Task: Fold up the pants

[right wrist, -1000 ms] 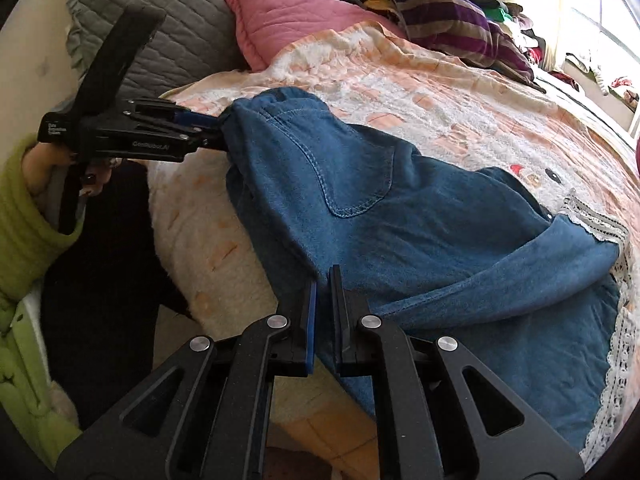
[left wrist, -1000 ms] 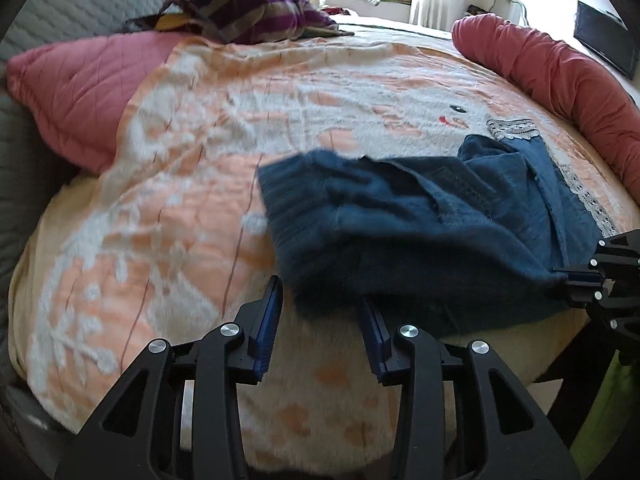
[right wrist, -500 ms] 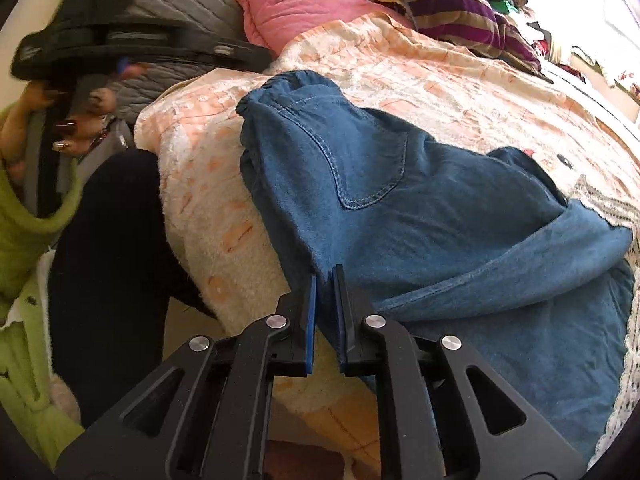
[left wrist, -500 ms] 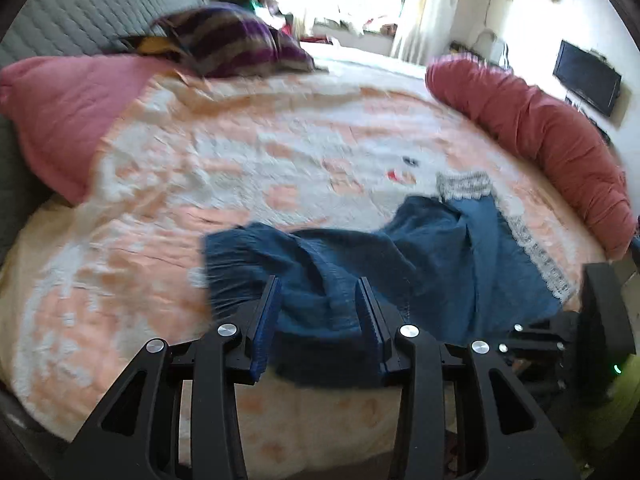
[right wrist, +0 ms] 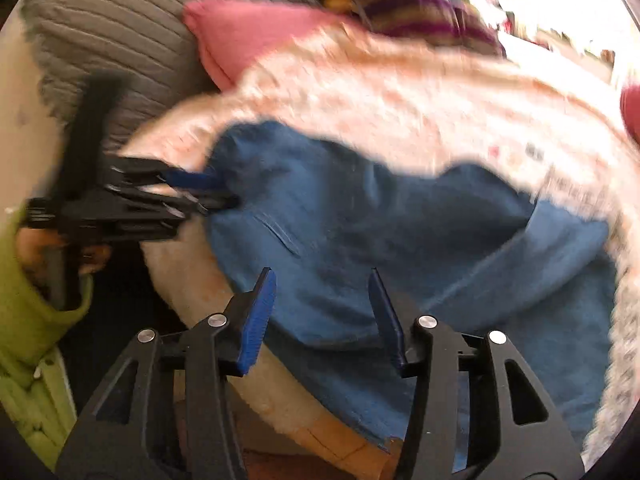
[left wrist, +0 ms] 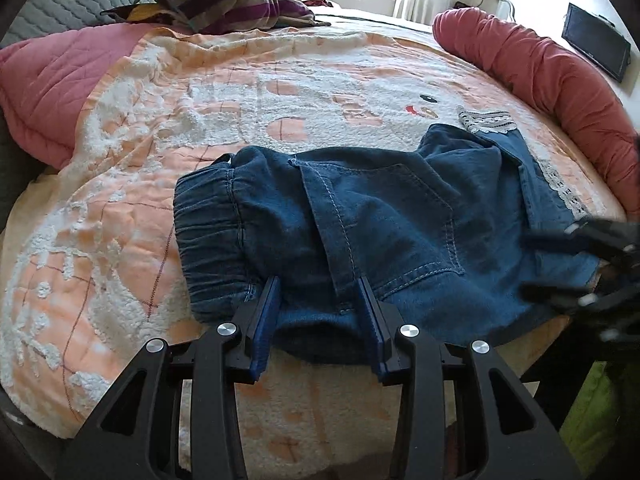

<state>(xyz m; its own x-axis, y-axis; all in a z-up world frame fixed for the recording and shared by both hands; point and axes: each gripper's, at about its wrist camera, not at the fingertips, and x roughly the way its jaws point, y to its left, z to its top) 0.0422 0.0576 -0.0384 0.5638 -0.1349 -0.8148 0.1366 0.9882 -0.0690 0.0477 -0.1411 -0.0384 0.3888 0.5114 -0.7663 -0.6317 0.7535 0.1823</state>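
Blue denim pants (left wrist: 400, 216) lie folded on the peach fleece blanket (left wrist: 280, 92), elastic waistband to the left, lace-trimmed hems at the far right. My left gripper (left wrist: 319, 284) stands partly open at the near edge; a bunch of waist fabric sits between its fingers, and the pads do not visibly squeeze it. In the blurred right wrist view the pants (right wrist: 400, 240) fill the middle. The right gripper (right wrist: 320, 280) is opening above the folded edge, holding nothing. It shows blurred at the right (left wrist: 536, 264), and the left gripper (right wrist: 216, 190) shows at the waist.
A pink pillow (left wrist: 52, 80) and a striped bundle (left wrist: 224, 0) lie at the head of the bed. A red bolster (left wrist: 540, 60) runs along the far right side. A grey quilted headboard (right wrist: 112, 40) stands behind. A green sleeve (right wrist: 32, 320) holds the left gripper off the bed's edge.
The right gripper's jaws, shut on the pants' near fold before, have spread apart and let it go. My left gripper lifted off the waistband, then came back down over it.
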